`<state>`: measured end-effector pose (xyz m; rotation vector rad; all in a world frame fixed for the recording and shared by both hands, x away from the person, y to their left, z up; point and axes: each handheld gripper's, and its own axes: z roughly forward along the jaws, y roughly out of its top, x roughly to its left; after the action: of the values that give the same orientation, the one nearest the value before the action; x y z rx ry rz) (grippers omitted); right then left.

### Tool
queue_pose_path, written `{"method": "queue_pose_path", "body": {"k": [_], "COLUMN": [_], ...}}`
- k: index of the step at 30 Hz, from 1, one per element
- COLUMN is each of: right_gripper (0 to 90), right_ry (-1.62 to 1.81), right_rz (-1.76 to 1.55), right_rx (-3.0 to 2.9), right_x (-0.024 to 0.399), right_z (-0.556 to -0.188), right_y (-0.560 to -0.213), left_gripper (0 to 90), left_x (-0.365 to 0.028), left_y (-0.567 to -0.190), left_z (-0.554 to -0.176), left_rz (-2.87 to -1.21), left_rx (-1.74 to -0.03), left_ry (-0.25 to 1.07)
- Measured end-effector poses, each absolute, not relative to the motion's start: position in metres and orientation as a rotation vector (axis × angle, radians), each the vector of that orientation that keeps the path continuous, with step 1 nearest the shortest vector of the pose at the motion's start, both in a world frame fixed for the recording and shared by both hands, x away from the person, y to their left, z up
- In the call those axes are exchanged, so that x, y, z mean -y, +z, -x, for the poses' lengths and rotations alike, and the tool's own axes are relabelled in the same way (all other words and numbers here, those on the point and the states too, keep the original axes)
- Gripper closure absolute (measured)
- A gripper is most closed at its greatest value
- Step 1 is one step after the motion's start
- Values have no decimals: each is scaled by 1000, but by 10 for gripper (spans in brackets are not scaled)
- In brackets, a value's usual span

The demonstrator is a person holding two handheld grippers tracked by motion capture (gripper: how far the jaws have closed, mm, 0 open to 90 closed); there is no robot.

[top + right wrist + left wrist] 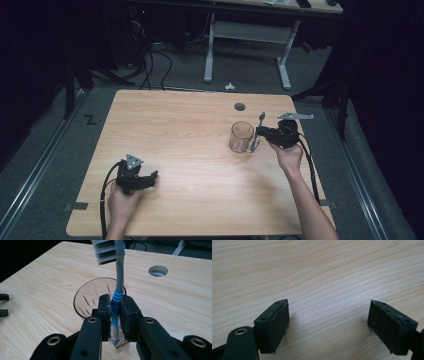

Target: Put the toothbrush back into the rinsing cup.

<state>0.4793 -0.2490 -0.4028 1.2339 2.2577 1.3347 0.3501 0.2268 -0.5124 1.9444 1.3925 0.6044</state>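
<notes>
While the grey-and-blue toothbrush [117,302] is clamped upright by the right gripper [115,312] just beside the clear glass cup [242,136], it should be lifted over the rim, then lowered handle-first; the left gripper [328,322] is rested released on the pale wooden table [190,150].

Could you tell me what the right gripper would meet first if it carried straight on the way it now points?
Probably the glass: the right gripper, shut on the toothbrush, points at it, and it stands just beyond the jaws. How close is hard to judge.
</notes>
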Motion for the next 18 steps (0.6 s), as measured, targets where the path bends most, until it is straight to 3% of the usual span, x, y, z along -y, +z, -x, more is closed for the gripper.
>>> {"method": "queue_pose_path", "body": {"k": [18], "right_gripper": [789], "right_ry": [1308], "right_rz": [-1258], "right_rx": [-2266], "right_x": [250], "right_z": [-479], "right_y": [-414], "left_gripper": [182], "left_x": [-227], "left_y": [-512], "left_z": [-350], "left_rz": [-1945], "left_rx": [-1392], "left_ry": [605]}}
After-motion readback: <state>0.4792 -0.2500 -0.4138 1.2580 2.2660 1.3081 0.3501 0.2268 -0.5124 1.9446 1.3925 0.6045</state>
